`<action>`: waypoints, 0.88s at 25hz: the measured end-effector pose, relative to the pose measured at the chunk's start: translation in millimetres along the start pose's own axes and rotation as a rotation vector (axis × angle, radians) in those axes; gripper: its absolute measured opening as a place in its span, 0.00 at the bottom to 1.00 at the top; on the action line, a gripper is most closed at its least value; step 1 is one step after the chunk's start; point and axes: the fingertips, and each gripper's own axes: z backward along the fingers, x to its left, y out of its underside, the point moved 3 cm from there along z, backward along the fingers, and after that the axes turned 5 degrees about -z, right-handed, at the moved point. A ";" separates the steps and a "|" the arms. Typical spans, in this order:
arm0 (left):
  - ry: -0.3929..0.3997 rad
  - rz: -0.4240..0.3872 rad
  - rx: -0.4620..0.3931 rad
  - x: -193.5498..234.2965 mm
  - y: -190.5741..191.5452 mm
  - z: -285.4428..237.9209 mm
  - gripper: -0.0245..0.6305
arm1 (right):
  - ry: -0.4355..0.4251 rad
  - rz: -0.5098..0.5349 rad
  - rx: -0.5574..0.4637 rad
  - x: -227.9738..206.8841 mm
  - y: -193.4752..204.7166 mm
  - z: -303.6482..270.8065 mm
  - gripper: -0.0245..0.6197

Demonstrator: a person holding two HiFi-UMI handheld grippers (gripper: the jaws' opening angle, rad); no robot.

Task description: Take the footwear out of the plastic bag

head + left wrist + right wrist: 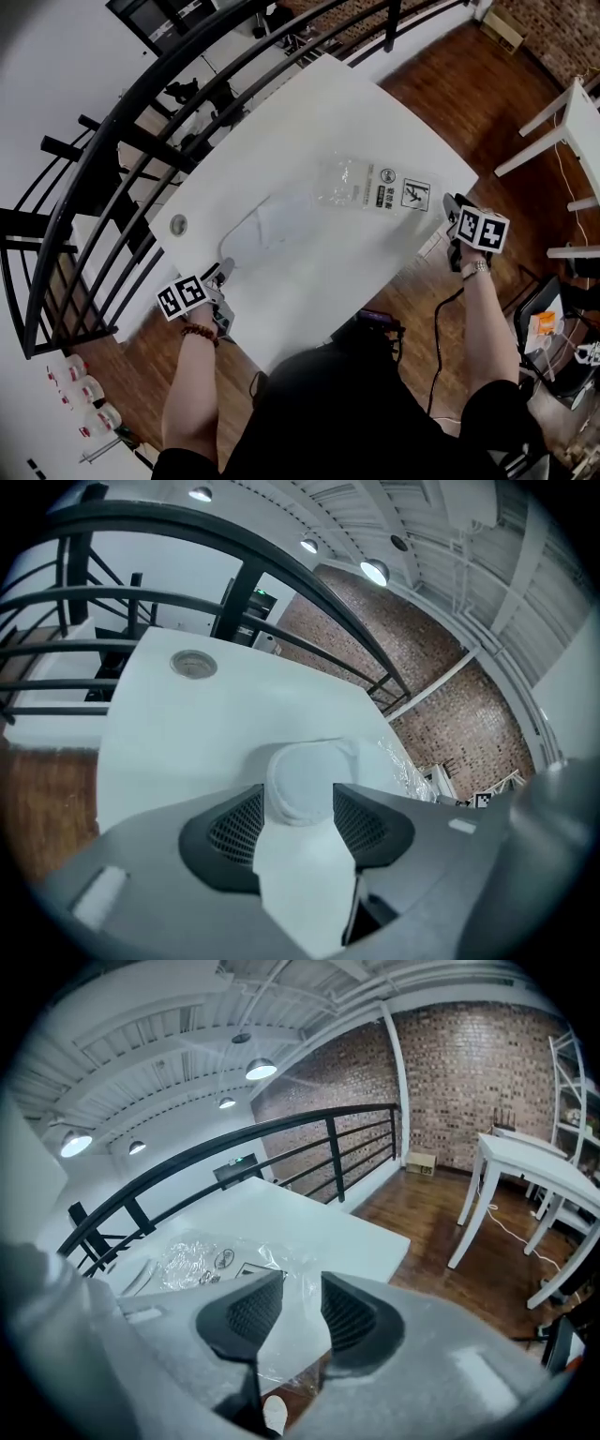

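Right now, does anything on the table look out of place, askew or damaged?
Nothing spilled or damaged. The clear plastic bag lies crumpled, its near end seemingly overhanging the table edge between the open right tongs. The white slipper lies flat outside the bag, its end between the open left tongs.

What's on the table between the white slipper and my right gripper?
The clear plastic bag, lying on the table; the head view shows it.

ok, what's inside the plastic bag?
Clear plastic bag shows only its printed label and the table through it, no footwear. White slipper lies beside it; whether its tip is in the mouth is unclear.
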 end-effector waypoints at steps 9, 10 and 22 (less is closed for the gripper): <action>-0.047 -0.084 -0.047 -7.2 10.0 23.3 0.36 | 0.045 0.066 -0.064 -3.0 -6.9 22.0 0.21; -0.045 -0.097 -0.053 -8.7 9.9 25.7 0.35 | 0.047 0.072 -0.070 -0.9 -6.6 24.9 0.21; 0.100 -0.353 -0.070 -43.4 24.1 58.4 0.20 | -0.026 0.178 -0.176 97.8 24.3 96.7 0.21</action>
